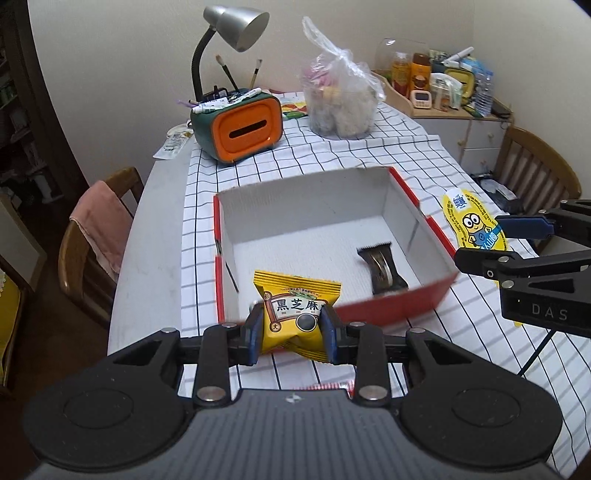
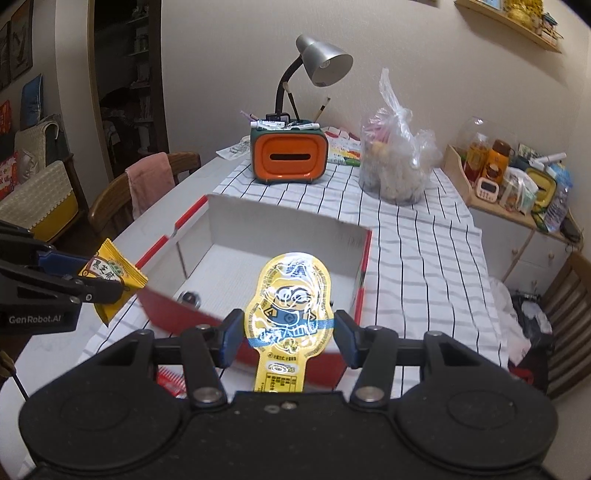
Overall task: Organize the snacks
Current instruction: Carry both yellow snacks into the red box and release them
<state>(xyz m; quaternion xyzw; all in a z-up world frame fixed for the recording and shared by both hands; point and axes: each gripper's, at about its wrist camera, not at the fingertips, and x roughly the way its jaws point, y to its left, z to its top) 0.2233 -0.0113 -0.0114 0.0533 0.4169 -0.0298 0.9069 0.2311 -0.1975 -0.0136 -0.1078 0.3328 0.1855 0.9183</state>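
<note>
My left gripper [image 1: 291, 325] is shut on a yellow black-sesame snack packet [image 1: 295, 314] and holds it over the near wall of a red cardboard box [image 1: 388, 306] with a white inside. A dark wrapped snack [image 1: 380, 269] lies in the box. My right gripper [image 2: 288, 332] is shut on a yellow Minions snack pouch [image 2: 288, 306] above the box's near edge [image 2: 173, 314]. In the left wrist view, the right gripper [image 1: 517, 240] and the pouch [image 1: 472, 221] show to the right of the box. In the right wrist view, the left gripper [image 2: 85, 280] and its packet [image 2: 110, 277] show at the left.
An orange and green pen holder [image 1: 240, 125] with a silver lamp [image 1: 236, 26] and a clear plastic bag of snacks [image 1: 340, 103] stand at the table's far end. A red wrapper [image 2: 170, 380] lies under the grippers. Wooden chairs [image 1: 99, 236] flank the table. A cluttered side cabinet [image 2: 517, 192] stands at the right.
</note>
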